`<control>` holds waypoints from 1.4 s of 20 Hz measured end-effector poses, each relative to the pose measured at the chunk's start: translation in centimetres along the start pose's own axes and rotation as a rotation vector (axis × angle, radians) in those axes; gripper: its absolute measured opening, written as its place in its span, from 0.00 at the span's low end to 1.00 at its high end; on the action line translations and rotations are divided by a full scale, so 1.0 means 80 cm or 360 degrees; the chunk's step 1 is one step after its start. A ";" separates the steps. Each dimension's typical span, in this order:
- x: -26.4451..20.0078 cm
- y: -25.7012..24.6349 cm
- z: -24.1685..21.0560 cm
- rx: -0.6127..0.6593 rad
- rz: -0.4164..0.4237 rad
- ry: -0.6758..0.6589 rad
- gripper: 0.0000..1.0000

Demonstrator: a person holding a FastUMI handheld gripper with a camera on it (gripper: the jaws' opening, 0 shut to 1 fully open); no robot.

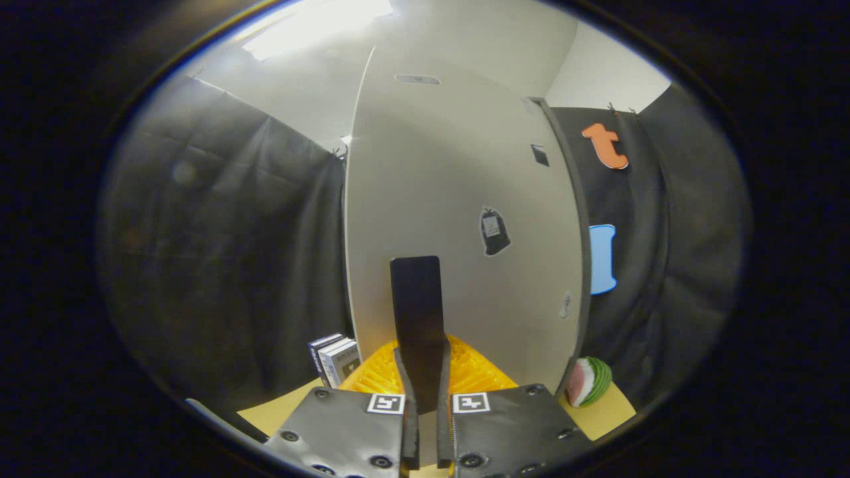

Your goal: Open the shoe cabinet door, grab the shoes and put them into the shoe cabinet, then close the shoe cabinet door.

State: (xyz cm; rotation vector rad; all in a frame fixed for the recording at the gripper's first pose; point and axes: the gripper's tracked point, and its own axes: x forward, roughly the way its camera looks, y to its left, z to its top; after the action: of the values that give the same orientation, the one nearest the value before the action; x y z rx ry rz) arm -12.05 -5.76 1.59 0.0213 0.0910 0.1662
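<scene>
Gripper pinched tight on the black handle of the shoe cabinet door, both fingers pressing its lower end. Door panel stands broad ahead, and whether it sits flush or swung partly out I can't tell. No shoes spotted; orange basket, toy watermelon slice and small boxes sit at the cabinet's foot, so likely the opening or closing step.

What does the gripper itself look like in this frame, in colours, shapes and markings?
The gripper has two flat grey-black finger plates studded with dark screws. Each plate carries a small square black-and-white marker near its inner edge. The fingers are thin dark strips that narrow toward their tips.
</scene>
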 end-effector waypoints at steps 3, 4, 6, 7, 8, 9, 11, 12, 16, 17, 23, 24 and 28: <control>-0.032 -0.026 0.003 -0.0009 -0.0070 -0.0007 0.12; -0.041 -0.038 0.005 -0.0010 -0.0097 -0.0010 0.11; -0.057 -0.060 0.011 -0.0019 -0.0152 -0.0010 0.11; -0.066 -0.074 0.012 -0.0027 -0.0181 -0.0009 0.11; -0.075 -0.087 0.014 -0.0030 -0.0211 -0.0014 0.11; -0.081 -0.100 0.016 -0.0030 -0.0245 -0.0011 0.11; -0.096 -0.123 0.017 -0.0018 -0.0319 -0.0008 0.10; -0.105 -0.132 0.018 -0.0008 -0.0348 -0.0017 0.10; -0.134 -0.164 0.030 -0.0046 -0.0444 -0.0072 0.07; -0.139 -0.169 0.031 -0.0042 -0.0463 -0.0070 0.07; -0.163 -0.183 0.031 -0.0087 -0.0529 -0.0080 0.04; -0.173 -0.190 0.034 -0.0087 -0.0549 -0.0089 0.03; -0.186 -0.192 0.029 -0.0027 -0.0536 -0.0098 0.02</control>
State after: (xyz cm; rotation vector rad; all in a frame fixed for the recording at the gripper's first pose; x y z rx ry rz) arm -23.95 -23.39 4.82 -0.0057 0.0308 -0.1704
